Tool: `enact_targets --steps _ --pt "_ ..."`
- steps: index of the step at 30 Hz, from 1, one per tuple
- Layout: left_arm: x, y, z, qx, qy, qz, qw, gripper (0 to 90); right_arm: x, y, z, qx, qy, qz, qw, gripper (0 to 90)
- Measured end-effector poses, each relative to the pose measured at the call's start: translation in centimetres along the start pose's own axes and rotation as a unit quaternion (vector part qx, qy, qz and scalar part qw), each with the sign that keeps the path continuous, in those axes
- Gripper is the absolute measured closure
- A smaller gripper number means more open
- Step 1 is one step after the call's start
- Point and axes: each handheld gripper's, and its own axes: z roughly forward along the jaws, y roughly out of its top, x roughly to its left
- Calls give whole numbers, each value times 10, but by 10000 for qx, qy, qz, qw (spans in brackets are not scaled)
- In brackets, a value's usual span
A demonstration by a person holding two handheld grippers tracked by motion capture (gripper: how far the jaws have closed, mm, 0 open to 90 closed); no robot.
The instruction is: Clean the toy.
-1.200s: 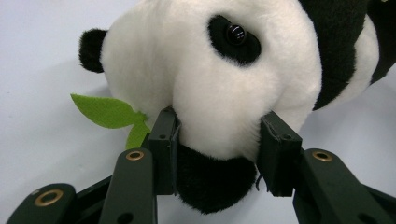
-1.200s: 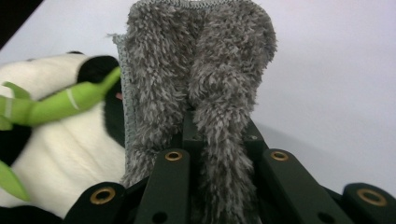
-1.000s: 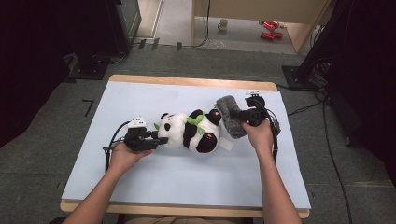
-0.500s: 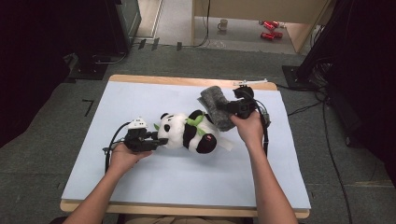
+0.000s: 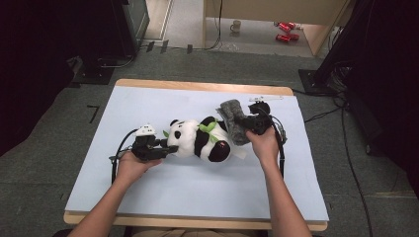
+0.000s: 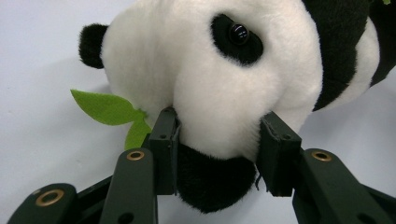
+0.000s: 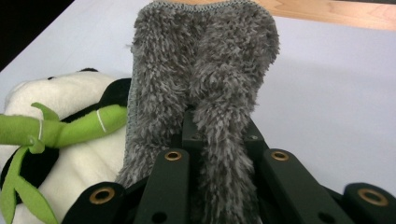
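Sideways, black-and-white plush panda (image 5: 197, 140) with green leaf, shaggy grey cloth (image 5: 234, 122).

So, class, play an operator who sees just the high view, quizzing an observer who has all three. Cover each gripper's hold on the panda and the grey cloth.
Operator: The left gripper is at the panda. Where does it grip?
Observer: The left gripper view has its jaws pressed on either side of the white muzzle, with the black nose between them.
Operator: Does the right gripper really hold the cloth?
Observer: Yes. In the right gripper view the jaws are shut on a bunched fold, and the rest of the cloth stands up beyond them.
Operator: Anything green near the face?
Observer: A felt leaf lies beside the muzzle, just by one jaw.
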Motion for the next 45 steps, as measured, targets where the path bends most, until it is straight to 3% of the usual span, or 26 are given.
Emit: enact_targets --steps 5,10,13,16,19,21,27,32,35,40,45 --pt "0 0 0 2 -3 -18 10000 561 -5 -9 0 -26 -80 42 10000 795" --pt "2 2 0 59 -21 -2 10000 560 -11 -28 4 -258 264 274 9989 797" --pt "2 2 0 70 -27 -21 10000 560 -11 -30 4 -260 240 243 9991 797" --pt "3 3 0 100 -61 -49 9999 560 -15 -36 7 -129 197 382 9990 797" --pt "6 2 -1 82 -134 -42 9999 553 -20 -41 11 256 115 419 9987 795" --pt "8 -1 -1 17 -198 -55 9998 550 -23 -43 10 324 56 457 9984 794" --pt "9 1 -1 60 -209 -124 9997 551 -28 -39 -17 -44 -76 443 9990 794" --pt "9 4 0 125 -195 -161 9996 550 -32 -34 -39 -309 0 535 9981 794" --pt "8 5 0 123 -162 -194 9996 548 -25 -27 -51 -479 107 461 9977 793" --pt "4 9 0 156 -18 -216 9996 546 -15 -22 -52 -561 307 259 9976 794" --pt "0 10 -1 133 92 -323 9993 547 -6 -18 -46 -553 530 225 9968 794"
